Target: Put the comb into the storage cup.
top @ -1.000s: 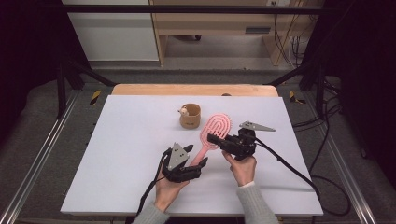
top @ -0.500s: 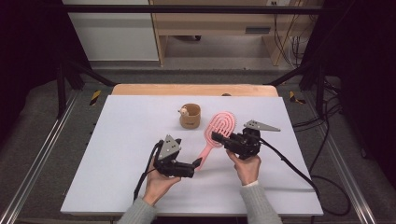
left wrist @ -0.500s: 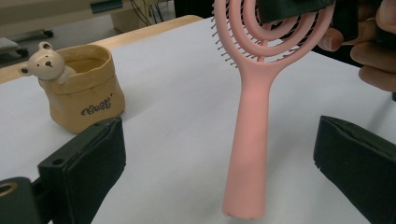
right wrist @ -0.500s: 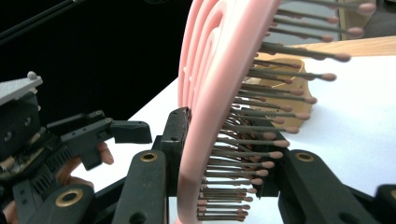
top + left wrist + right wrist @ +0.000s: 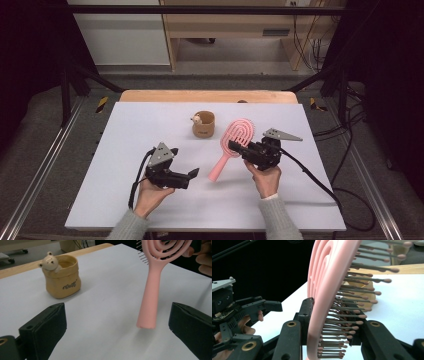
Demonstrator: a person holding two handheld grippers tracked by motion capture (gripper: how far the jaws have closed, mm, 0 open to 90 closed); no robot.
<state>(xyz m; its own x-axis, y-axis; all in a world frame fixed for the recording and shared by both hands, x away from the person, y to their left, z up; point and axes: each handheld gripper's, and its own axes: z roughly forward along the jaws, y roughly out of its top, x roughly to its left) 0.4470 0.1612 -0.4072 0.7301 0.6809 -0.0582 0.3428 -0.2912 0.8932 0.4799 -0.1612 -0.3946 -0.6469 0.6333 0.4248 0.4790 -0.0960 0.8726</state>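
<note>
Right gripper [image 5: 246, 150] clamps the pink hairbrush [image 5: 231, 145] beside the tan bear pouch [image 5: 203, 124]; left gripper [image 5: 192, 173], jaws just opened wide, holds nothing.

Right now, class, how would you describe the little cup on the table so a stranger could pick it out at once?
Start at the white table and look toward its far edge, near the middle. There stands the tan cup, just left of the pink hairbrush. It alone is a soft-looking sack shape with a small bear head peeking over its rim.

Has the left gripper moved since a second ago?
Yes. The left gripper has slid left, away from the pink hairbrush handle and the cup; its jaws have just opened, with nothing between them.
</note>
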